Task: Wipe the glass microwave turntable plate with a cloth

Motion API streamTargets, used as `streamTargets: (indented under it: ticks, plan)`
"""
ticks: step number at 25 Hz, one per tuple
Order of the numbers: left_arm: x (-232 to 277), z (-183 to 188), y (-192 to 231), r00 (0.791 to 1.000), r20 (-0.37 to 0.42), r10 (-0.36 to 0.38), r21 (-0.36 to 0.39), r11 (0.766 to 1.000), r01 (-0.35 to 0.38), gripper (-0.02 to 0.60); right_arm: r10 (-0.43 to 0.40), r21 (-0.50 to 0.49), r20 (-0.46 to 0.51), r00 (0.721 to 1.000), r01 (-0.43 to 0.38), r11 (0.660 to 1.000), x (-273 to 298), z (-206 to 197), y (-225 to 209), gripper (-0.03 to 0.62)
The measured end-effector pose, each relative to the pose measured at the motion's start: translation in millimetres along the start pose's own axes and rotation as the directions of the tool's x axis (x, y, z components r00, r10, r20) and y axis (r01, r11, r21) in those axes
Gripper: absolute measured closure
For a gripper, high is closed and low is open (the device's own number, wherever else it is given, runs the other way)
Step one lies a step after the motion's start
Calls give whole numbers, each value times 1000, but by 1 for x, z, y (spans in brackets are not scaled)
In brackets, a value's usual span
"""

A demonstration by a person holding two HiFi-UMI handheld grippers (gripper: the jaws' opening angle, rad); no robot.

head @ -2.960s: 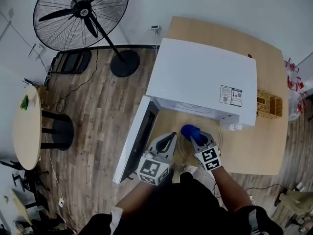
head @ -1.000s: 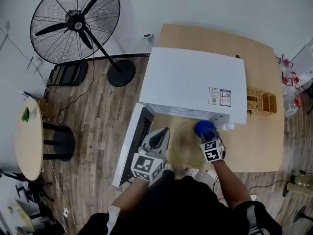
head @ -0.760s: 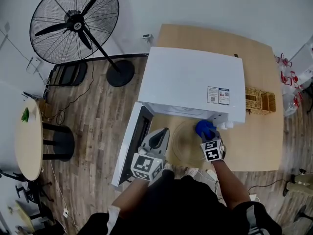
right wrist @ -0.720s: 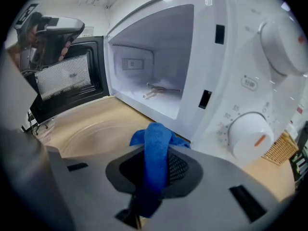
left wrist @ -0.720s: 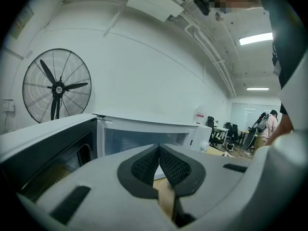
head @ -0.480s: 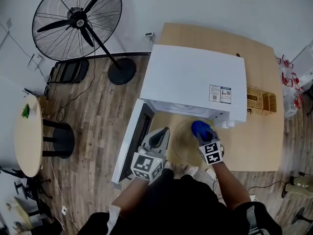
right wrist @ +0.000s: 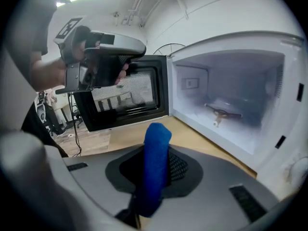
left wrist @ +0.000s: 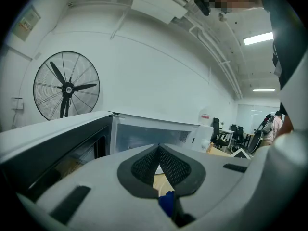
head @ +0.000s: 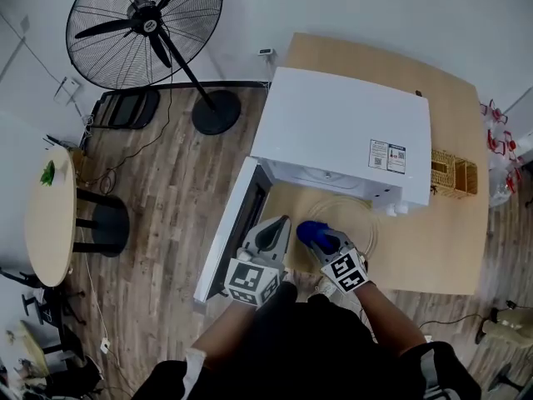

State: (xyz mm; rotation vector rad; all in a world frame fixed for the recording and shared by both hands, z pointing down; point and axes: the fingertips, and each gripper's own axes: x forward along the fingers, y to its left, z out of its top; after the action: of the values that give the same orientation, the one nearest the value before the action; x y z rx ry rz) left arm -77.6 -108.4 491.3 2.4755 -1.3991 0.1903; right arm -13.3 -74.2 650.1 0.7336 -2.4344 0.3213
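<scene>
The wooden table [head: 454, 257] carried a white microwave [head: 341, 136], the glass plate [head: 360, 220] before it, and a wicker basket [head: 454, 176].

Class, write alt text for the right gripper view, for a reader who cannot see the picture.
The right gripper clamps a bunched blue cloth between its fingers, the cloth sticking up above a wooden table. Beyond it stands a white microwave, its dark-windowed door swung open to the left.
</scene>
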Motion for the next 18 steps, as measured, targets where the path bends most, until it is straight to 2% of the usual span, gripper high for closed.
streamTargets:
  ticks: [5, 9, 18]
  plan:
    - [-9, 1, 7, 999, 13, 30, -19, 999, -30, 580, 25, -39, -63, 998, -28, 999, 17, -16, 14, 531]
    - [-11, -4, 2, 1000, 5, 17, -13, 1000, -17, 580, 16, -43, -111, 994, -21, 999, 24, -30, 15, 531]
    - [-8, -8, -3, 1000, -5, 2, -15, 1000, -2, 580, -28, -35, -115, 993, 25, 999, 22, -36, 4, 531]
